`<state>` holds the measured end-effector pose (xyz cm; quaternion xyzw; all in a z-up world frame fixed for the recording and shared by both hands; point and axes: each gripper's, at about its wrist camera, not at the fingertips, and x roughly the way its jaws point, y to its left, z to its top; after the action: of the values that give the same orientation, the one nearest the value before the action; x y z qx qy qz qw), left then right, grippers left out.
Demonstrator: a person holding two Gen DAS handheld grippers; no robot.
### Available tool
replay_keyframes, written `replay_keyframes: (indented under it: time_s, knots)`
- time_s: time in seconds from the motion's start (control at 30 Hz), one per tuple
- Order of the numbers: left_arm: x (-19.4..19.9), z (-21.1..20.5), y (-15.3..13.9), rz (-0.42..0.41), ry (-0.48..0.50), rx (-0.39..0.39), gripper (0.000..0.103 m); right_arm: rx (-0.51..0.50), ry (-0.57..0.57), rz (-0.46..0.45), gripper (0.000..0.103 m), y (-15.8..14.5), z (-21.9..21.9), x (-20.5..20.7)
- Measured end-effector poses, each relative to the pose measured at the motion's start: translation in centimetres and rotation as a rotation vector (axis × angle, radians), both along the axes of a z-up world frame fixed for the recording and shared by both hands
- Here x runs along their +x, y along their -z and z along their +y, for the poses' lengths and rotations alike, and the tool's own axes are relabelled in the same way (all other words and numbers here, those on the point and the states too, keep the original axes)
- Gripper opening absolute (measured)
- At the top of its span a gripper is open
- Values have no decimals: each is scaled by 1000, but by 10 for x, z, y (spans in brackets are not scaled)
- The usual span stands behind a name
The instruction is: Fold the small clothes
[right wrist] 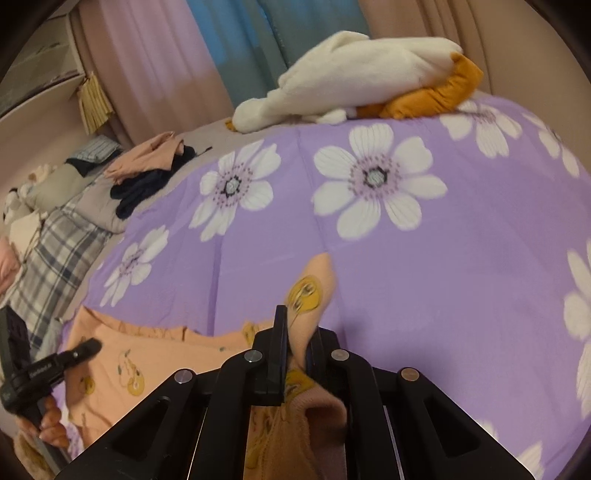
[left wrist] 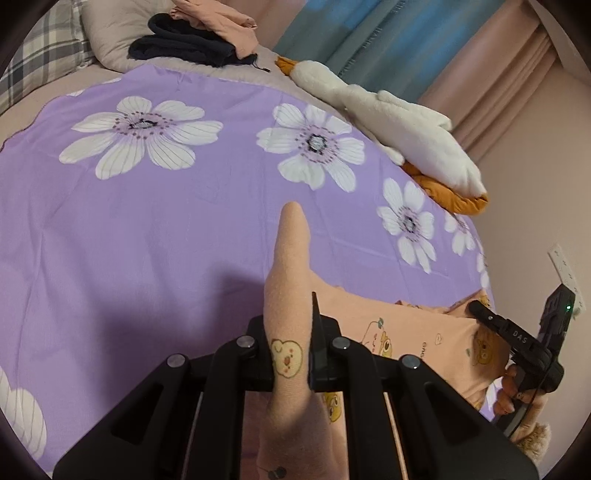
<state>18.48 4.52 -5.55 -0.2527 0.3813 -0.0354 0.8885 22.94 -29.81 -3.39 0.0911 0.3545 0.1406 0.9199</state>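
Observation:
A small peach garment (left wrist: 417, 336) printed with cartoon animals lies on the purple flowered bedspread (left wrist: 147, 229). My left gripper (left wrist: 291, 332) is shut on one corner of it, and a peach flap sticks up past the fingers. My right gripper (right wrist: 295, 339) is shut on another corner of the same garment (right wrist: 147, 365), a flap with a yellow print rising above the fingers. Each gripper shows in the other's view, the right gripper at the right (left wrist: 476, 308), the left gripper at the lower left (right wrist: 92, 347), both at the garment's edge.
A white and orange plush goose (left wrist: 399, 125) lies along the bed's far edge; it also shows in the right wrist view (right wrist: 354, 74). A pile of dark and peach clothes (left wrist: 199, 37) sits on pillows by a plaid pillow (left wrist: 44, 62). Curtains (left wrist: 369, 33) hang behind.

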Motion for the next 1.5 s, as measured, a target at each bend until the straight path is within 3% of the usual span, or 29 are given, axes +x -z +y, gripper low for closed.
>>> replay_keyframes:
  time_s: [0.1, 0.23, 0.4, 0.5, 0.53, 0.57, 0.7, 0.8, 1.03, 1.13, 1.27, 1.5]
  knots:
    - [7, 0, 15, 64, 41, 22, 10, -13, 13, 99, 8, 15, 3, 10]
    - [10, -4, 41, 140, 77, 126, 13, -41, 30, 138, 8, 39, -3, -1]
    - [15, -1, 64, 207, 80, 153, 26, 25, 80, 218, 9, 64, -25, 9]
    - [6, 3, 59, 204, 66, 181, 51, -17, 122, 236, 28, 67, -33, 8]
    - [1, 5, 55, 202, 62, 176, 61, -16, 136, 238, 42, 66, -36, 6]
    - [-3, 6, 53, 200, 60, 169, 64, -8, 147, 234, 52, 63, -39, 2]
    - [-40, 11, 42, 204, 78, 122, 68, 26, 163, 215, 54, 45, -54, -31]
    - [-76, 7, 39, 207, 90, 122, 74, 19, 150, 196, 63, 33, -58, -68]
    - [-176, -10, 50, 224, 141, 54, 73, -32, 101, 185, 63, 38, -49, -171]
    - [-210, -27, 59, 242, 182, 95, 73, -11, 71, 209, 63, 47, -40, -206]
    - [-232, -36, 66, 226, 162, 142, 73, -25, 58, 240, 63, 64, -24, -242]
    - [-245, -43, 73, 219, 114, 200, 73, -157, 73, 289, 63, 93, -2, -273]
